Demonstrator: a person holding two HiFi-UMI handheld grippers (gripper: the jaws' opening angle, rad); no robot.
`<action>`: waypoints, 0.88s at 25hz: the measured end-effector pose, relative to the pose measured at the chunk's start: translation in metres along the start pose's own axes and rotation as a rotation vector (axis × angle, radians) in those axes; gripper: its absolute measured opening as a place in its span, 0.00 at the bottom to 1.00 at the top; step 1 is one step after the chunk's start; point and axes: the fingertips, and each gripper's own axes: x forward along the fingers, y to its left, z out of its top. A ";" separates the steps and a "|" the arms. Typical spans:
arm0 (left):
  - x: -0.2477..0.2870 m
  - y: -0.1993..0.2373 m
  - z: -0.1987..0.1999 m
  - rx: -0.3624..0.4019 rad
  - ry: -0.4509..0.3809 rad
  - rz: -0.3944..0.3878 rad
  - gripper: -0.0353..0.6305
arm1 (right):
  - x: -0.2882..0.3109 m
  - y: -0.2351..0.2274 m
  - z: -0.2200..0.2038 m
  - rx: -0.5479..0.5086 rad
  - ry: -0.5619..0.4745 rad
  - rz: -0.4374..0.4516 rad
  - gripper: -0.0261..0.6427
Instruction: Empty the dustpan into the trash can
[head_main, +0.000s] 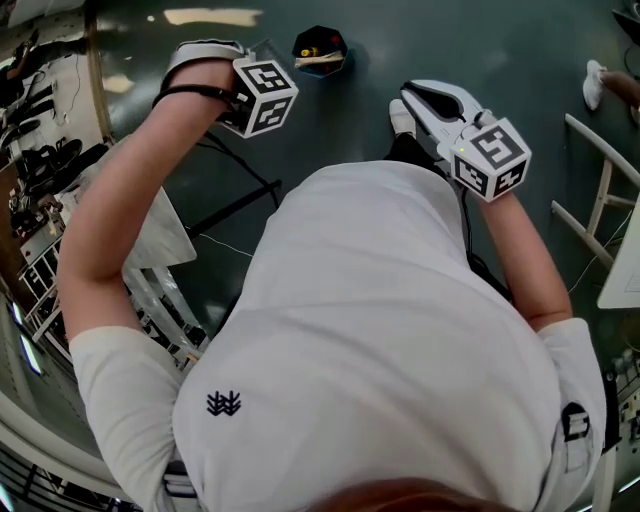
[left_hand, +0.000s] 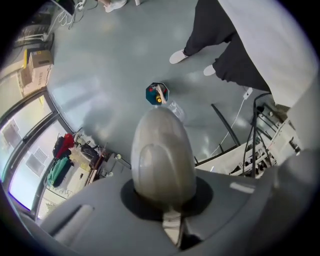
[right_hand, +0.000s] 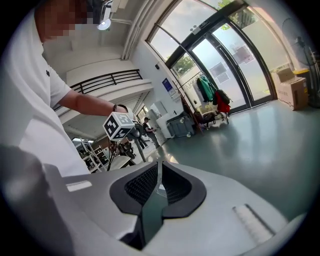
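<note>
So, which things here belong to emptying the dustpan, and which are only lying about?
For the job: trash can on the floor; grey rounded piece clamped in the left gripper, possibly the dustpan's handle.

Lying about: cardboard boxes; hanging clothes.

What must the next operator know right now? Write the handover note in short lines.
Left gripper: raised, shut on a rounded grey piece that looks like a handle end. The rest of it is out of sight.
Right gripper: jaws together, empty.
Trash can: dark and open, on the floor ahead, with some coloured bits inside.
Done: cannot tell. No view shows the dustpan as such.
Left: check what the left gripper holds. If it is the dustpan, carry it over the trash can and tip it.
</note>
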 end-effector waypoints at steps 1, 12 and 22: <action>0.003 -0.010 -0.005 -0.024 -0.007 -0.016 0.14 | 0.003 0.004 0.000 -0.009 0.008 0.010 0.06; 0.054 -0.183 -0.038 -0.350 -0.124 -0.228 0.14 | 0.046 0.085 -0.017 -0.141 0.146 0.123 0.06; 0.084 -0.357 -0.022 -0.674 -0.294 -0.364 0.14 | 0.070 0.181 -0.046 -0.264 0.218 0.167 0.06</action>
